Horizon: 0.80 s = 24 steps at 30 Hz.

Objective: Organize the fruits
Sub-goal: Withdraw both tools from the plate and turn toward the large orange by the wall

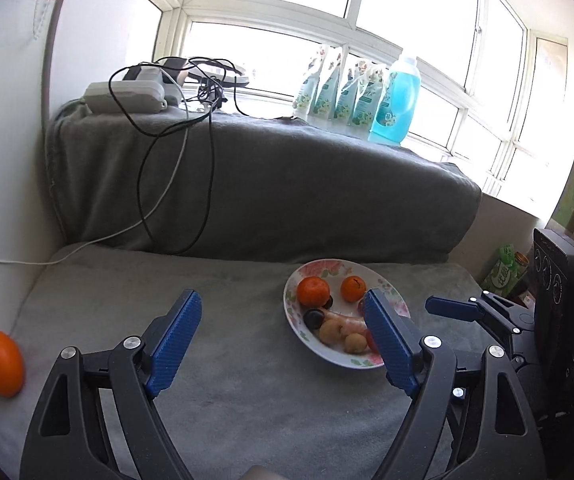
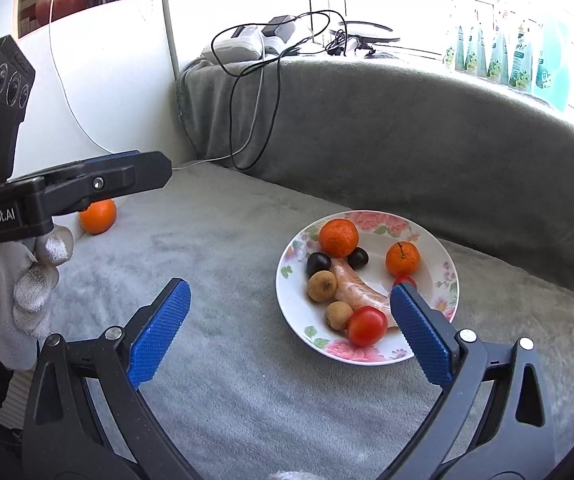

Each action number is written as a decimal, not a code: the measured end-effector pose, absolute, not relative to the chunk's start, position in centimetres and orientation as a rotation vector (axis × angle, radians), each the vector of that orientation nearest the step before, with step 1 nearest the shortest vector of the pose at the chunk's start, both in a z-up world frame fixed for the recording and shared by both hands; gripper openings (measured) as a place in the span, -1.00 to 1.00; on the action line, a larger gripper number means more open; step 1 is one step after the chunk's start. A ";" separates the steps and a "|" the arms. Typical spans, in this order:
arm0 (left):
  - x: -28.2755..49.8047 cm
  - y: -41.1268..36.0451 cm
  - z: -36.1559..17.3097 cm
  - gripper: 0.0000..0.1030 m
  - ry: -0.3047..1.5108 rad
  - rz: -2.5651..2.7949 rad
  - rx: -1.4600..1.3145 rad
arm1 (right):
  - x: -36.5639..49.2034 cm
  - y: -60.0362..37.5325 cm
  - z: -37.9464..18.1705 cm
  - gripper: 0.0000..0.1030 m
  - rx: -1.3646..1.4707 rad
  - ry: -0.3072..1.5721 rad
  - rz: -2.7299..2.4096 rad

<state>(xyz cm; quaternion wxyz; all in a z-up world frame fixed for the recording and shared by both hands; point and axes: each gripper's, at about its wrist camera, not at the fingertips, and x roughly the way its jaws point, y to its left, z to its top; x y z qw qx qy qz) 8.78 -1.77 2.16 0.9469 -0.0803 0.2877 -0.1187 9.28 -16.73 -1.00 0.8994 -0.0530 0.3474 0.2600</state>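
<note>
A floral plate (image 2: 443, 280) on the grey blanket holds two tangerines (image 2: 339, 237), dark plums, brown longans, a red tomato (image 2: 367, 325) and a pink fruit. It also shows in the left wrist view (image 1: 391, 292). A loose orange (image 1: 0, 362) lies at the blanket's left edge, also in the right wrist view (image 2: 98, 216). My left gripper (image 1: 283, 316) is open and empty, left of the plate. My right gripper (image 2: 289, 312) is open and empty, its right finger over the plate's near rim.
A grey-covered backrest (image 1: 287, 184) rises behind the seat, with cables (image 1: 175, 160) hanging down it and a white device on top. Pouches and a blue bottle (image 1: 397, 100) stand on the windowsill. A white panel stands at the left.
</note>
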 end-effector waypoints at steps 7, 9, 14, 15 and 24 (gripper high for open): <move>6.0 2.0 1.8 0.61 0.566 -0.147 -0.179 | 10.1 -13.9 -0.5 0.98 -0.083 0.724 0.589; 5.2 3.2 1.6 0.61 0.560 -0.115 -0.183 | 10.3 -12.9 -0.4 0.98 -0.088 0.723 0.610; 2.7 5.9 1.0 0.61 0.549 -0.049 -0.223 | 11.0 -10.5 -0.2 0.98 -0.086 0.721 0.674; 2.3 6.4 0.8 0.61 0.549 -0.036 -0.223 | 11.1 -10.0 -0.2 0.98 -0.085 0.723 0.686; -0.4 11.5 -1.8 0.61 0.566 0.114 -0.332 | 13.2 -4.2 -0.9 0.98 -0.052 0.773 0.832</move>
